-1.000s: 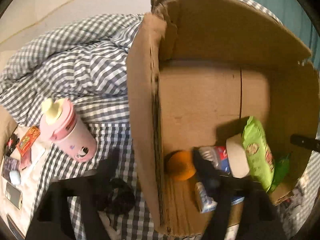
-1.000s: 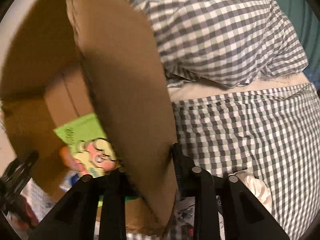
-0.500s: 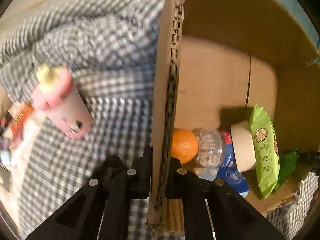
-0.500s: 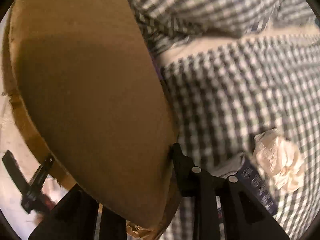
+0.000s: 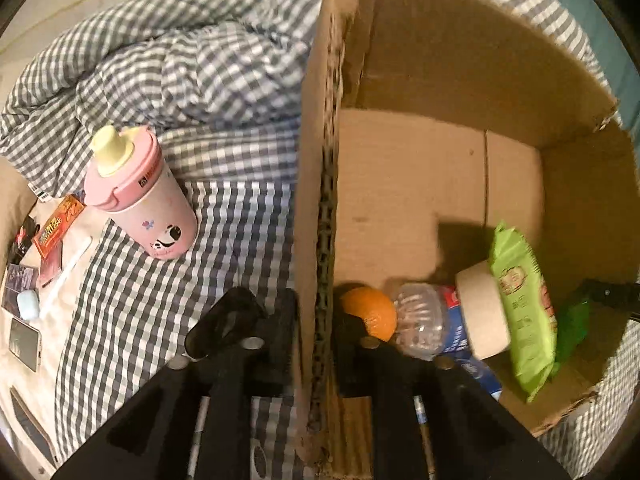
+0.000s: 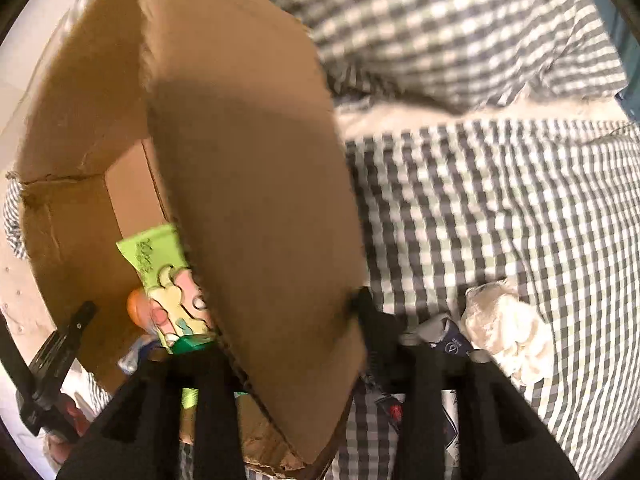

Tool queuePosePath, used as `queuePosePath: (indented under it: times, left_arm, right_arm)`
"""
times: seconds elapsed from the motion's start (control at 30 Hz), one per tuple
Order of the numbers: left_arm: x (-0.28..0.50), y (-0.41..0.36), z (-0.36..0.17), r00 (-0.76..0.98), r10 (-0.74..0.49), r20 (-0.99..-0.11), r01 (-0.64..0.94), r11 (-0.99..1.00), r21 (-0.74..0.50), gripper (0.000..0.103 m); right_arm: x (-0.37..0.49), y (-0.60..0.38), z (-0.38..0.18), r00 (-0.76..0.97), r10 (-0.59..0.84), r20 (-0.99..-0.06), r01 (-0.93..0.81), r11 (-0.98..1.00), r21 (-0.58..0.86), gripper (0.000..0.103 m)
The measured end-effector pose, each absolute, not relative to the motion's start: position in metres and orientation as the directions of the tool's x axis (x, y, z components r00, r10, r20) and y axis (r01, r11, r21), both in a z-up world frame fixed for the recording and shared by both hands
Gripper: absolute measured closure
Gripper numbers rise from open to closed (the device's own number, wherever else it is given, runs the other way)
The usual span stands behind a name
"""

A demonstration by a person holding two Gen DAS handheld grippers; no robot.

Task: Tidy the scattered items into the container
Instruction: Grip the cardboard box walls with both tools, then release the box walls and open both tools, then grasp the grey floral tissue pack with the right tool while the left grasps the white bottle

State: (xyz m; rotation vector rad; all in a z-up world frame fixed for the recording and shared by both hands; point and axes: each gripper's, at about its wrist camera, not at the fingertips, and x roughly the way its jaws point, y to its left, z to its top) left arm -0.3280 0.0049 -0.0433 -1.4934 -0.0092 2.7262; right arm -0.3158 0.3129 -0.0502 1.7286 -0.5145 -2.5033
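Observation:
A cardboard box (image 5: pixel 420 184) stands on a checked bed cover. It holds an orange (image 5: pixel 370 312), a clear bottle (image 5: pixel 420 324), a tape roll (image 5: pixel 480 316) and a green wipes pack (image 5: pixel 520 304). My left gripper (image 5: pixel 316 332) straddles the box's left wall. Its jaws are opening, one pad on each side of the wall, and the grip looks slack. My right gripper (image 6: pixel 280 340) straddles the right flap (image 6: pixel 248 184), its jaws also opening around the cardboard. A pink cup (image 5: pixel 136 196) lies left of the box. A crumpled white tissue (image 6: pixel 508 332) and a dark blue packet (image 6: pixel 452 344) lie to its right.
A bunched checked duvet (image 5: pixel 180 72) rises behind the cup. On the far left lie a red snack packet (image 5: pixel 58 224), a pale blue case (image 5: pixel 28 304), a white stick (image 5: pixel 66 276) and a phone (image 5: pixel 24 344). A checked pillow (image 6: pixel 460 28) sits beyond the right flap.
The left jaws were wide apart, then clamped on the box's left wall, and now sit looser around it. The right flap swung toward the camera and has swung back, showing the box's inside again.

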Motion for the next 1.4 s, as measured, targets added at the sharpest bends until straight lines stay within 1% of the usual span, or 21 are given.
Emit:
queuePosePath:
  times: [0.07,0.13,0.17,0.2,0.23,0.27,0.3,0.37,0.47,0.57,0.63,0.77,0.93,1.07,1.17,1.4]
  left_arm:
    - [-0.319,0.003,-0.027,-0.586,0.036,-0.809,-0.033,-0.999,-0.020,0.023]
    - [-0.302,0.002,-0.006,-0.659,0.000,-0.752,-0.022,-1.000,0.020,0.009]
    - [-0.294,0.002,0.001,-0.683,-0.014,-0.730,-0.021,-0.999,0.039,0.006]
    - [-0.286,0.002,0.008,-0.699,-0.025,-0.714,-0.023,-0.998,0.057,0.004]
    - [-0.277,0.003,0.015,-0.713,-0.033,-0.701,-0.023,-0.997,0.071,0.001]
    - [-0.269,0.002,0.019,-0.722,-0.036,-0.691,-0.022,-0.997,0.076,0.000]
    - [-0.259,0.002,0.022,-0.727,-0.033,-0.686,-0.025,-0.997,0.075,0.000]
    - [-0.243,0.001,0.021,-0.727,-0.025,-0.687,-0.028,-0.997,0.066,0.000]
    - [-0.215,0.000,0.012,-0.720,0.015,-0.694,-0.042,-0.999,0.022,0.000]
    - [-0.192,0.001,-0.008,-0.692,0.041,-0.721,-0.060,-0.998,0.001,0.000]
    - [-0.173,0.003,-0.022,-0.675,0.042,-0.736,-0.066,-0.998,0.003,0.000]
    - [-0.142,0.003,-0.047,-0.654,0.035,-0.756,-0.063,-0.998,0.009,0.000]
    - [-0.116,0.003,-0.070,-0.643,0.039,-0.765,-0.060,-0.998,-0.001,0.000]
    - [-0.112,0.007,-0.082,-0.632,0.085,-0.771,-0.064,-0.996,-0.057,0.000]
    - [-0.123,0.016,-0.088,-0.627,0.090,-0.774,-0.057,-0.996,-0.070,0.000]
    - [-0.155,0.027,-0.105,-0.604,0.075,-0.794,-0.037,-0.997,-0.067,0.000]
  right_arm:
    - [-0.300,0.320,-0.037,-0.437,-0.248,-0.865,-0.134,-0.932,0.335,0.056]
    - [-0.281,0.325,-0.021,-0.508,-0.243,-0.826,-0.108,-0.934,0.341,0.054]
    - [-0.275,0.326,-0.015,-0.532,-0.232,-0.815,-0.102,-0.937,0.334,0.047]
    - [-0.264,0.329,-0.007,-0.564,-0.214,-0.797,-0.096,-0.942,0.321,0.038]
    - [-0.256,0.331,-0.001,-0.590,-0.201,-0.782,-0.089,-0.946,0.311,0.033]
    - [-0.245,0.333,0.006,-0.614,-0.185,-0.767,-0.085,-0.951,0.297,0.026]
    - [-0.235,0.337,0.010,-0.637,-0.167,-0.753,-0.083,-0.956,0.282,0.025]
    - [-0.217,0.347,0.014,-0.659,-0.148,-0.738,-0.080,-0.961,0.264,0.025]
    - [-0.177,0.351,0.012,-0.650,-0.167,-0.741,-0.060,-0.961,0.270,0.024]
    - [-0.146,0.340,-0.005,-0.634,-0.180,-0.752,-0.040,-0.964,0.264,0.024]
    - [-0.129,0.323,-0.014,-0.619,-0.197,-0.760,0.003,-0.968,0.249,0.024]
    - [-0.103,0.296,-0.033,-0.594,-0.180,-0.784,0.048,-0.981,0.189,0.024]
    - [-0.080,0.297,-0.045,-0.572,-0.198,-0.796,0.074,-0.979,0.190,0.024]
    - [-0.086,0.315,-0.057,-0.552,-0.170,-0.816,0.037,-0.983,0.180,0.024]
    - [-0.103,0.322,-0.065,-0.531,-0.140,-0.836,0.026,-0.988,0.149,0.024]
    - [-0.182,0.329,-0.105,-0.489,0.002,-0.872,0.050,-0.998,-0.031,0.024]
